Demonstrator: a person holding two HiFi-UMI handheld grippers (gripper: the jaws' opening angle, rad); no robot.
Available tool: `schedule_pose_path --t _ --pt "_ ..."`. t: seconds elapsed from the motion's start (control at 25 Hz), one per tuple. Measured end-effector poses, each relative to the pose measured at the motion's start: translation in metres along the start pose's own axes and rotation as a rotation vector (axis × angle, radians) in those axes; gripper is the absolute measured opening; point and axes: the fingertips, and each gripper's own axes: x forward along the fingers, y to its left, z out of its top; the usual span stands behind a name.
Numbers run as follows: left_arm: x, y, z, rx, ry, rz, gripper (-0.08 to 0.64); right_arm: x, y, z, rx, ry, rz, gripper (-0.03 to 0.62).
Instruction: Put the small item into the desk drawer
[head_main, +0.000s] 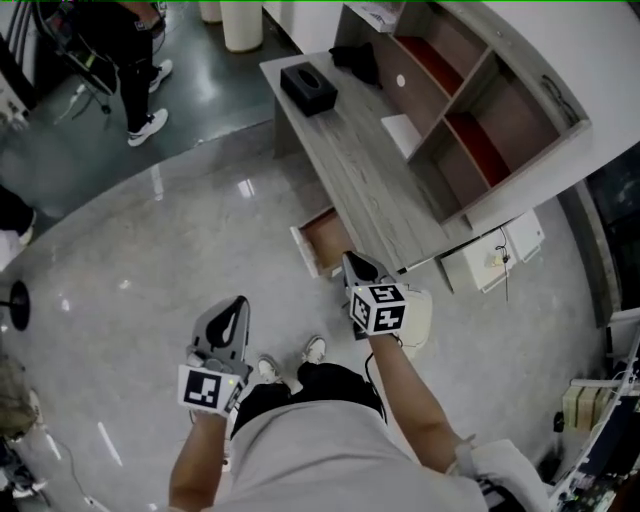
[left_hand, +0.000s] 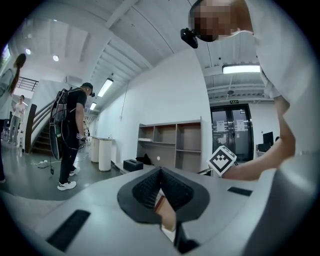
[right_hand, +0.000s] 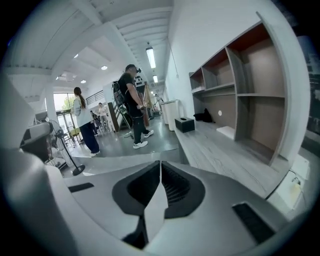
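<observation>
While your right gripper (right_hand: 160, 166) has its jaws pressed flat together with nothing between them, your left gripper (left_hand: 160, 172) also has its tips touching. A tan and white patch (left_hand: 167, 212) shows in the slot behind those tips, though, and you cannot tell whether it is the small item or something seen past the jaws. Only the head view shows where the tools hang. The right one is out ahead of you, its tip just beside the open drawer (head_main: 322, 240). The left one is nearer your body, well apart from the drawer, over the grey floor (head_main: 150, 250). The drawer is pulled out from the front of the desk (head_main: 350, 150) and its inside is reddish brown. Whether anything lies in it cannot be made out, and neither gripper view shows the drawer at all. The gripper views give you the desk top side-on instead: a black box (head_main: 308, 88) sits toward its far end, with shelves (right_hand: 235, 95) along the wall. They also show a person in black (right_hand: 131, 90) standing on the floor beyond the desk, where the head view catches mostly legs and white shoes.
</observation>
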Motion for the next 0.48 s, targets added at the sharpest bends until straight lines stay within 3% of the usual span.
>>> schedule_pose_path --t 0.48 --pt "-0.020 0.036 0.054 0.078 -0.094 0.070 0.018 -0.055 -0.009 0.093 0.082 -0.250 0.056 0.022"
